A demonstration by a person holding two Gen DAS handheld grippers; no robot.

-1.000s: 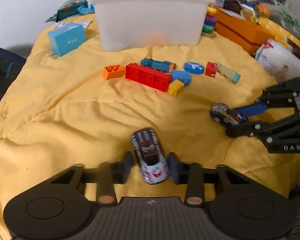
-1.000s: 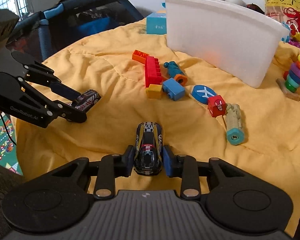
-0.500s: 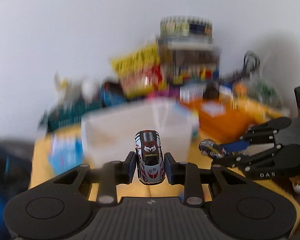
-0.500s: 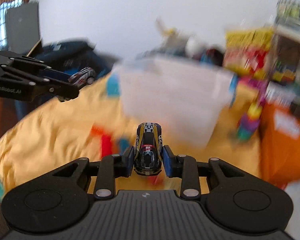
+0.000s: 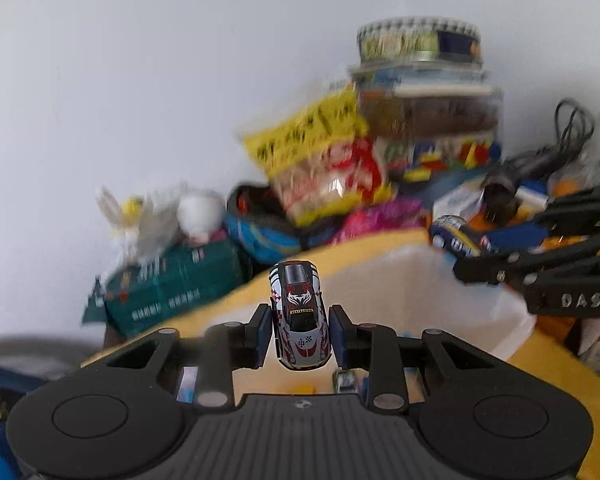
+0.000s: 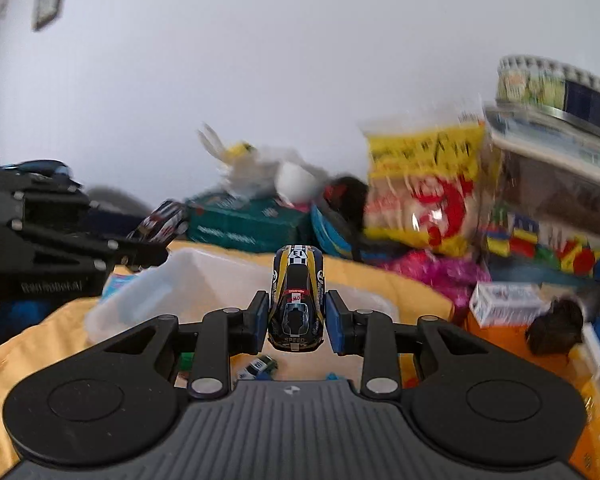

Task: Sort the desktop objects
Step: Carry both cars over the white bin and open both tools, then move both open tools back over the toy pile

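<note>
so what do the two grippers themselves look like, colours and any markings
Both are matte black plastic with two round discs on a ribbed grey-black base and silver pivot screws along the linkages. The left gripper and right gripper have flat blue pads on their fingers. Seen from the side, the right one bears white letters "DAS"; the left one's white lettering is too blurred to read.

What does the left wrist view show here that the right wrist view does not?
Only the left wrist view shows black cables at the far right and the silver toy car's roof graphics, held in the left gripper. Only the right wrist view shows a framed picture on the wall and the black-and-yellow toy car's number, held in the right gripper. Both share the white bin, yellow cloth, yellow snack bag, green box and round tin.
</note>
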